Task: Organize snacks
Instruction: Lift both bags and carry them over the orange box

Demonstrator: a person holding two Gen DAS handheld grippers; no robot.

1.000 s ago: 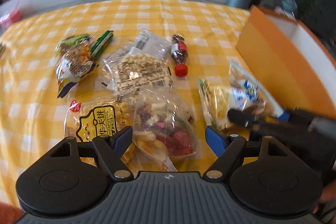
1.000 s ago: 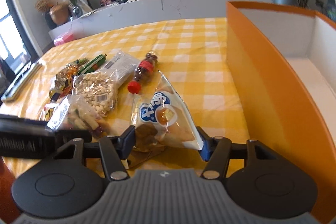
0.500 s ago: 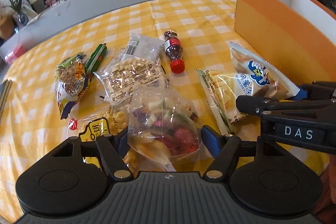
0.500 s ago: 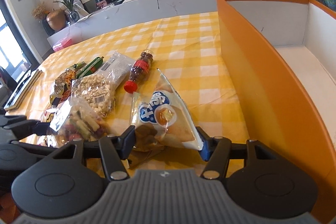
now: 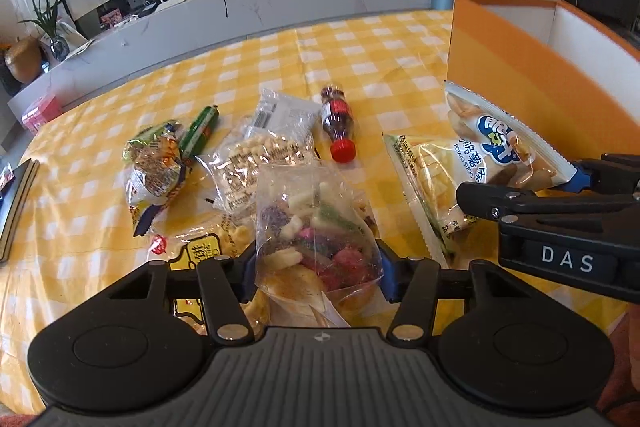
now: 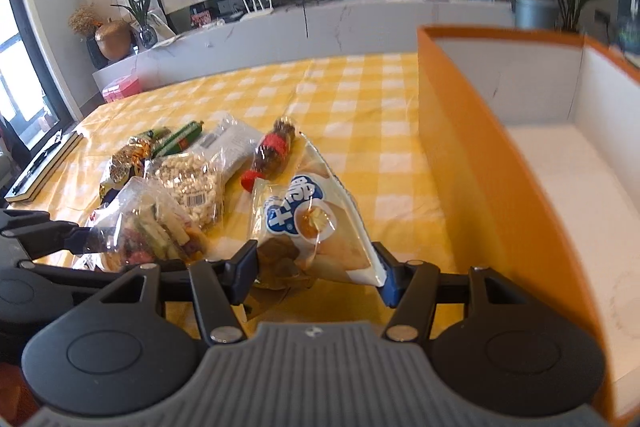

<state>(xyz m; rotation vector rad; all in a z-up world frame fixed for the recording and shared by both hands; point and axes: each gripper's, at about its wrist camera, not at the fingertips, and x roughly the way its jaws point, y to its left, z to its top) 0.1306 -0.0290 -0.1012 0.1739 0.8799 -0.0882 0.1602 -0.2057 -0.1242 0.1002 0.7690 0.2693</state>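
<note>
The left gripper [image 5: 318, 273] has its fingers [image 5: 387, 277] clenched on a clear bag of mixed snacks [image 5: 316, 227], which stands up between them, lifted off the tabletop [image 5: 360, 51]. The right gripper [image 6: 316, 273] has its fingers [image 6: 239, 273] clenched on a white bag of potato sticks [image 6: 316, 223], also raised, its far end tilted upward.

Just under and ahead of the left fingers lies a yellow biscuit packet [image 5: 196, 251], and beyond it a clear bag of nuts [image 5: 260, 155] with a white-labelled packet [image 5: 280, 111] behind. Ahead of the bag of nuts, slightly right, a small cola bottle [image 5: 338, 123] lies on its side, red cap towards the fingers. Further left sit a crinkled colourful packet [image 5: 154, 167] and a green stick-shaped snack [image 5: 198, 131]. To the right of the left fingers a second yellow chip bag [image 5: 424, 183] lies flat, beneath the right gripper's load.

Right of the right fingers stands an orange box [image 6: 472, 163], open on top, white inside.
</note>
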